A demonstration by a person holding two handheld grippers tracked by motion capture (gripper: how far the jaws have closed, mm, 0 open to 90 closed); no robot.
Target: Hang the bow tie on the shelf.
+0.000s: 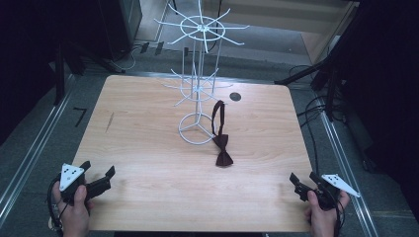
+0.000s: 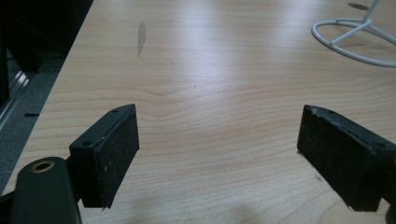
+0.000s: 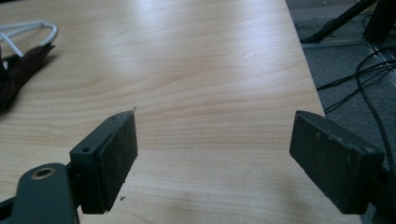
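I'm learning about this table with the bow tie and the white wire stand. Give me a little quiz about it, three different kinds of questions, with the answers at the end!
1. True or false: the dark bow tie hangs from an arm of the white wire stand.
2. Which is nearer the bow tie: (a) the stand's ring base, (b) the left gripper, (c) the right gripper?
3. Fill in: both grippers' jaws are ____.

Key
1. False: it lies on the wooden table, its strap looping up beside the base.
2. a
3. open, with nothing between them.
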